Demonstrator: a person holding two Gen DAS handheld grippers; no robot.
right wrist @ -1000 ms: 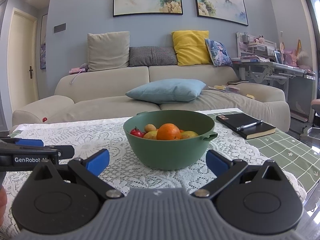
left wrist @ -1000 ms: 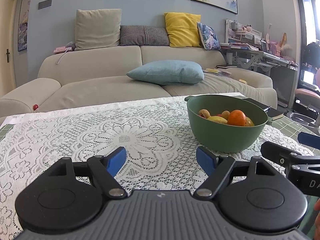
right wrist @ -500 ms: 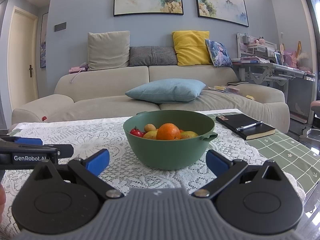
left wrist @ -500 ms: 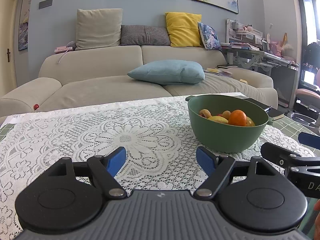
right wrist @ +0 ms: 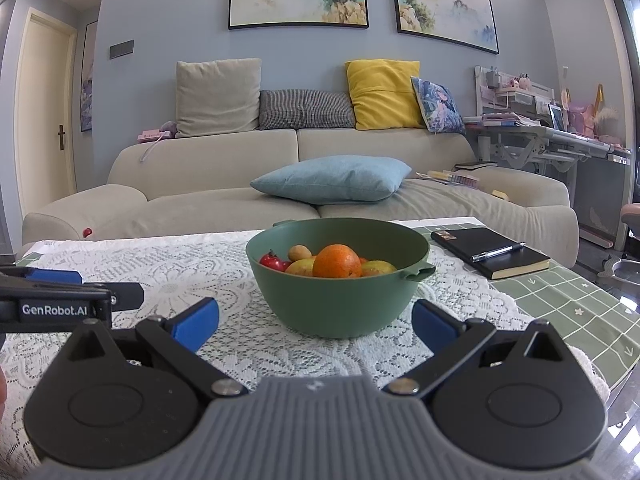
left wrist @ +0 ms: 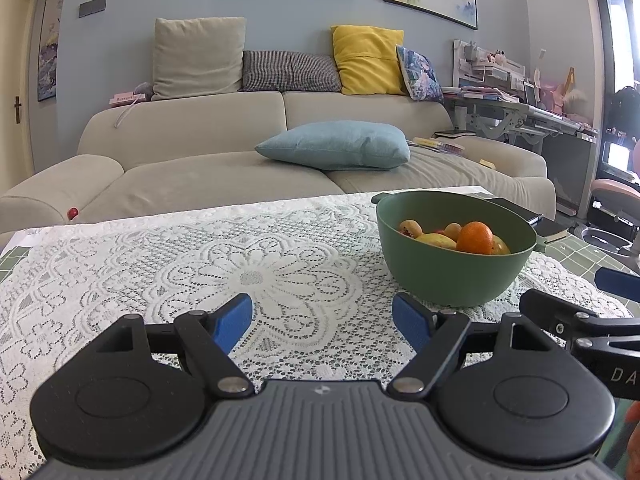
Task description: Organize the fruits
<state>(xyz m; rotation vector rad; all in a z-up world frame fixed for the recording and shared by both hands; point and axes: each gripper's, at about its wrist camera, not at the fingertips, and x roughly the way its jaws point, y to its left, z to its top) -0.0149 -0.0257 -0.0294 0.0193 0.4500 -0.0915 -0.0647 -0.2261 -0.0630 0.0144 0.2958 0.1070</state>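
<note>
A green bowl (left wrist: 452, 280) (right wrist: 336, 308) stands on the lace tablecloth (left wrist: 200, 264). Inside lie an orange (left wrist: 475, 237) (right wrist: 336, 261), yellow-green fruits (left wrist: 437, 240) (right wrist: 378, 268), a small brown fruit (right wrist: 297, 252) and red tomatoes (right wrist: 272, 261). My left gripper (left wrist: 322, 318) is open and empty, low over the cloth, left of the bowl. My right gripper (right wrist: 315, 320) is open and empty, directly in front of the bowl. Each gripper shows at the edge of the other's view: right gripper (left wrist: 580, 312), left gripper (right wrist: 80, 296).
A black notebook with a pen (right wrist: 490, 252) lies on the green checked mat (right wrist: 568, 312) right of the bowl. Behind the table is a beige sofa (left wrist: 240, 160) with cushions, and a small red fruit (left wrist: 73, 212) rests on its left seat. A cluttered desk (right wrist: 552, 140) stands at the right.
Both views have drifted very slightly; the bowl and fruits have not moved. Both grippers stay open.
</note>
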